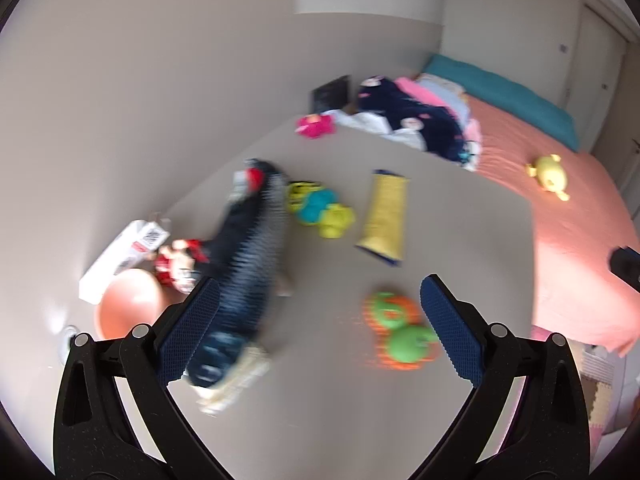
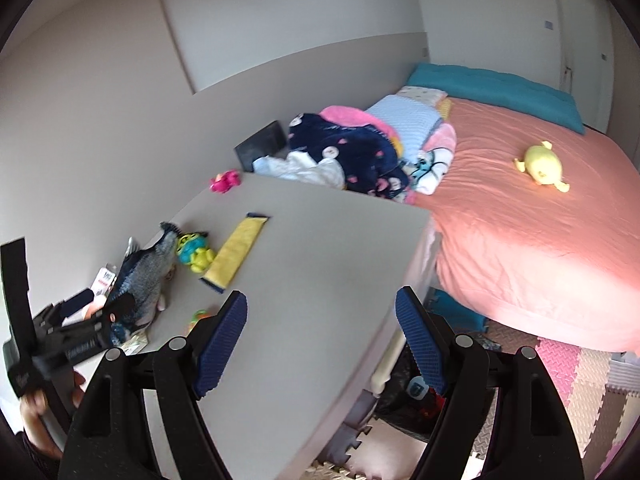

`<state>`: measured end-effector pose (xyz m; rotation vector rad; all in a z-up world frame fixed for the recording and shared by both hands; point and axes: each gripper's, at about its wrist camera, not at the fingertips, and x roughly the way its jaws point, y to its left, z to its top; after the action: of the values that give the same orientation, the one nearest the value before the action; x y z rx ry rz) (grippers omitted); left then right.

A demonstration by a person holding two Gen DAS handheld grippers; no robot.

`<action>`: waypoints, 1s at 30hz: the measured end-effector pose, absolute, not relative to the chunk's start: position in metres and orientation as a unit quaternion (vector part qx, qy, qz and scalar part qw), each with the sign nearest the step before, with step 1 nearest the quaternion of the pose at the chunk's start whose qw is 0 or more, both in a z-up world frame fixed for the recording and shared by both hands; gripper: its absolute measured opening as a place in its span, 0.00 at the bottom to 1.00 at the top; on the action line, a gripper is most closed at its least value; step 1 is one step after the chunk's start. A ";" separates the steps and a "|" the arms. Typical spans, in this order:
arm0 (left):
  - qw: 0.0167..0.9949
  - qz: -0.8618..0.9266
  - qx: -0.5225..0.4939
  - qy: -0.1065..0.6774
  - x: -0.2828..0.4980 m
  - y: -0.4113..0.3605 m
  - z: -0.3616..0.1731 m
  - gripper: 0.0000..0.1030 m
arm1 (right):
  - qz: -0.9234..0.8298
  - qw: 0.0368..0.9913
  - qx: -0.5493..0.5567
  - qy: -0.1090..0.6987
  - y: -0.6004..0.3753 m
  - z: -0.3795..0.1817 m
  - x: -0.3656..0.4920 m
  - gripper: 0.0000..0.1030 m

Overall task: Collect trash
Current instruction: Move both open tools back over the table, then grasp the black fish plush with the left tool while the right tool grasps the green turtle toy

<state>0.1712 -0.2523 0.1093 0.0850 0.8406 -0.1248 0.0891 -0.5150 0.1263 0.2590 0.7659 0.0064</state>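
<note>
Approach step: my left gripper (image 1: 320, 332) and right gripper (image 2: 320, 340) both wide, empty. Next: pick yellow wrapper (image 1: 385, 218) off table (image 1: 320, 420).

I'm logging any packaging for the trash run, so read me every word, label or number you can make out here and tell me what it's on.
Nothing reads clearly.
White carton: a code patch and a red label, both too blurred to read.
Left gripper: pale lettering along its black side, too blurred to read.
</note>
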 end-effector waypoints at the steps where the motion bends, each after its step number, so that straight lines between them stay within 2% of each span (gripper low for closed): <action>1: 0.909 -0.053 0.042 0.411 0.175 -0.244 0.107 0.94 | 0.006 0.918 0.123 0.376 -0.509 0.124 0.092 0.75; 4: 0.901 -0.038 0.038 0.430 0.190 -0.223 0.096 0.93 | 0.012 0.916 0.116 0.385 -0.494 0.120 0.098 0.75; 7: 0.894 -0.038 0.018 0.445 0.203 -0.207 0.085 0.82 | 0.020 0.913 0.110 0.393 -0.481 0.114 0.103 0.75; 12: 0.880 -0.046 0.016 0.472 0.217 -0.198 0.063 0.74 | 0.032 0.907 0.109 0.406 -0.465 0.104 0.110 0.75; 13: 0.878 -0.045 0.016 0.476 0.217 -0.197 0.059 0.69 | 0.038 0.905 0.109 0.410 -0.461 0.101 0.112 0.75; 16: 0.871 -0.041 -0.001 0.489 0.220 -0.190 0.047 0.40 | 0.051 0.898 0.111 0.423 -0.449 0.091 0.119 0.75; 20: 0.874 -0.052 -0.029 0.483 0.220 -0.179 0.046 0.25 | 0.078 0.887 0.115 0.441 -0.429 0.078 0.129 0.75; 22: 0.877 -0.065 -0.044 0.473 0.217 -0.174 0.053 0.23 | 0.095 0.880 0.111 0.453 -0.415 0.070 0.136 0.73; 25: 0.890 -0.082 -0.049 0.446 0.209 -0.170 0.073 0.22 | 0.115 0.866 0.096 0.478 -0.394 0.057 0.146 0.65; 30: 0.904 -0.105 -0.053 0.411 0.200 -0.173 0.114 0.22 | 0.103 0.854 0.045 0.507 -0.366 0.037 0.165 0.62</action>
<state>0.2000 -0.1732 0.1136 -0.1092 0.8498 -0.2166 0.1646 -0.3664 0.0373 0.0952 1.0673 0.2167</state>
